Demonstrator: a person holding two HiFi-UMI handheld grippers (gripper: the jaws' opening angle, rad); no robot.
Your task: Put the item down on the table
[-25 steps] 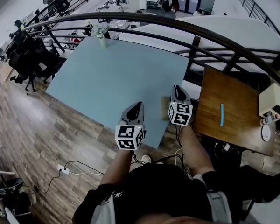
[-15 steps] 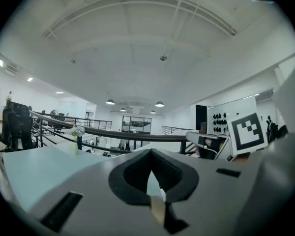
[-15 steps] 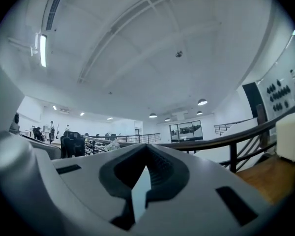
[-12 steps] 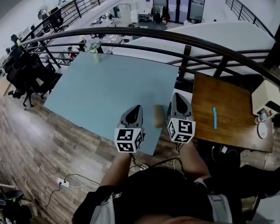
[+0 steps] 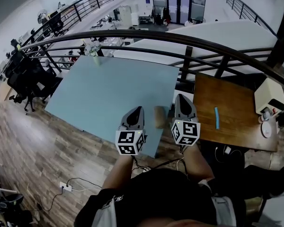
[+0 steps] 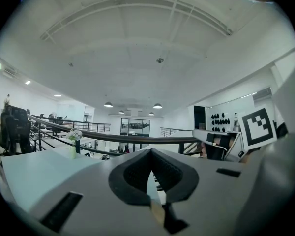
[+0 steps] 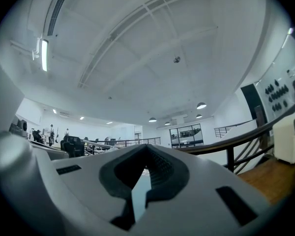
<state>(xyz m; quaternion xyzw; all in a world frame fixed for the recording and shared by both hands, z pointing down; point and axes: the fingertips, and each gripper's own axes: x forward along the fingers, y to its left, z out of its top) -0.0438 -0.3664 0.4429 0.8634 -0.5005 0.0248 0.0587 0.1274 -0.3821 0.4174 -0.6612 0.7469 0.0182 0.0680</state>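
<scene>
A small tan block lies on the light blue table close to its near right corner. Nothing holds it. My right gripper hovers just right of the block, shut and empty, and in the right gripper view its jaw tips meet with only the room beyond them. To the block's left is my left gripper, also shut with nothing in it; its tips touch in the left gripper view. Both grippers point roughly level, away from the person.
A brown wooden desk stands right of the table with a blue pen-like thing and a cream box on it. A black railing curves behind both. A flower vase stands at the table's far corner; office chairs are left.
The right gripper has risen and come away from the tan block, which now lies alone on the table. The left gripper rose slightly.
</scene>
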